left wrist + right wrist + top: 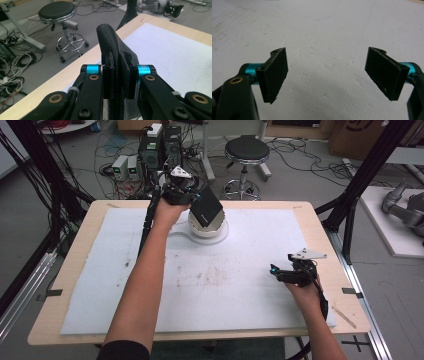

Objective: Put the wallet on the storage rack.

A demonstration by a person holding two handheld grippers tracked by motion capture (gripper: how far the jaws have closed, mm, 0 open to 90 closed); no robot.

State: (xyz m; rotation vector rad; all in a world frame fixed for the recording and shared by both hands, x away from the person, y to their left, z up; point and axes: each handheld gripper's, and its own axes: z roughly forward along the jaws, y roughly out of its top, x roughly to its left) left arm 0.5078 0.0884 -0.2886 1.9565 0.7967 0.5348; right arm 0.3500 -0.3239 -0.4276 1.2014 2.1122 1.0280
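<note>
My left gripper is at the far middle of the table, shut on a flat black stitched case. The case hangs tilted just above a white round dish on the mat. In the left gripper view the case stands edge-on between the two pads, which press on both of its sides; this is my left gripper seen from close up. My right gripper rests low near the right front of the mat, pointing left. Its jaws stand wide apart over bare white mat, and nothing is between them in the right gripper view.
A white foam mat covers most of the wooden table. Behind the table stand a black stool, computer boxes and loose floor cables. Black frame posts rise at the right and left sides.
</note>
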